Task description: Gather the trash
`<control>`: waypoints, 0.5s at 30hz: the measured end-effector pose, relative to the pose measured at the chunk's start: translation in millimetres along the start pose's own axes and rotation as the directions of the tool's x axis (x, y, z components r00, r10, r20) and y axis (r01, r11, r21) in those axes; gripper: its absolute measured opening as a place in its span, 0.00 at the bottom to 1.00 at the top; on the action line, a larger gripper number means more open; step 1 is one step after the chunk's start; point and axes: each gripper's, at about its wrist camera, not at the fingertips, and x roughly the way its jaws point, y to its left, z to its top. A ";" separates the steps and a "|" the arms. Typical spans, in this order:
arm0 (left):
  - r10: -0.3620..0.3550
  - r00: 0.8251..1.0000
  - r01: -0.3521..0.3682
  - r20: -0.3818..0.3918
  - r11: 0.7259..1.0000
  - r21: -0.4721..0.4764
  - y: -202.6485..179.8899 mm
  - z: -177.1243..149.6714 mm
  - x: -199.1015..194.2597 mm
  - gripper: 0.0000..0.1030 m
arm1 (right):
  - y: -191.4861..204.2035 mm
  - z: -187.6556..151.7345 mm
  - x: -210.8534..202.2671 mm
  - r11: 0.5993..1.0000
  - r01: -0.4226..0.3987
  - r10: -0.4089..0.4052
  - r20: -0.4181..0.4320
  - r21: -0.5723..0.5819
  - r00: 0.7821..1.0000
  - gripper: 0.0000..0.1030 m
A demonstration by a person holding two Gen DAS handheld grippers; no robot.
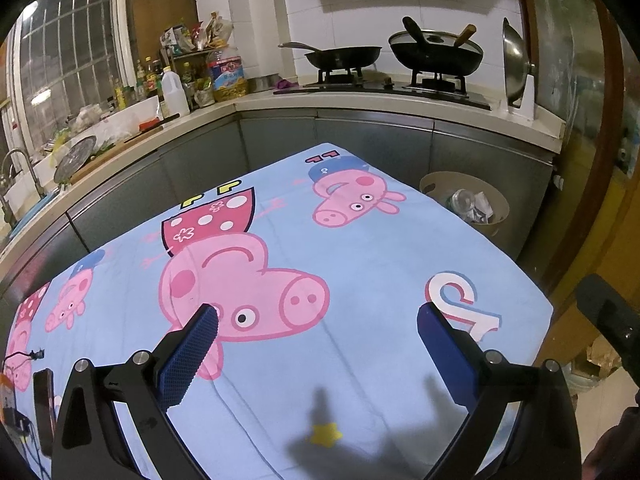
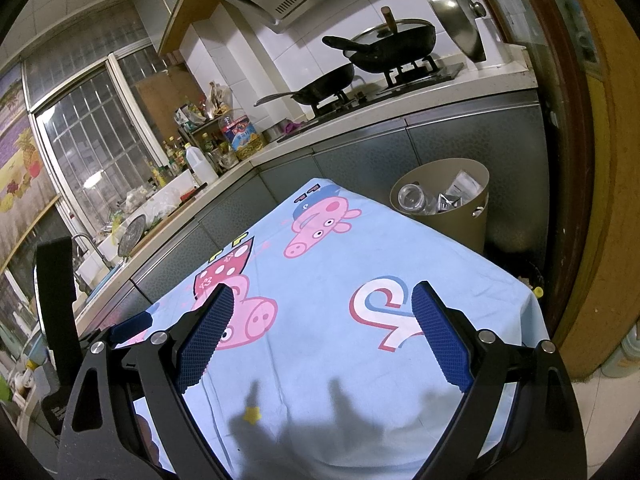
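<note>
My bin (image 2: 444, 216) stands off the table's far right corner, at about one o'clock from my right tongs (image 2: 322, 334), already holding a bottle and wrappers. No trash shows on the cloth (image 1: 360, 280). The right tongs look nearer the bin than my left tongs (image 1: 318, 350). Both hover level over the cloth, jaws wide, holding nothing

bin (image 1: 496, 216): base hidden by table | bin contents: partly unidentifiable
</note>
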 end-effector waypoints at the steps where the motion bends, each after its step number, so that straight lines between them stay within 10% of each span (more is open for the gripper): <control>1: 0.000 1.000 0.000 -0.001 1.000 -0.001 -0.3 0.9 1.0 0.96 | -0.1 -0.2 0.1 1.000 0.000 0.000 0.000 0.000 1.000 0.87; 15: 0.004 1.000 -0.004 -0.006 1.000 -0.006 1.6 1.0 0.9 0.96 | -0.3 1.3 0.5 1.000 0.000 0.000 -0.003 0.001 1.000 0.87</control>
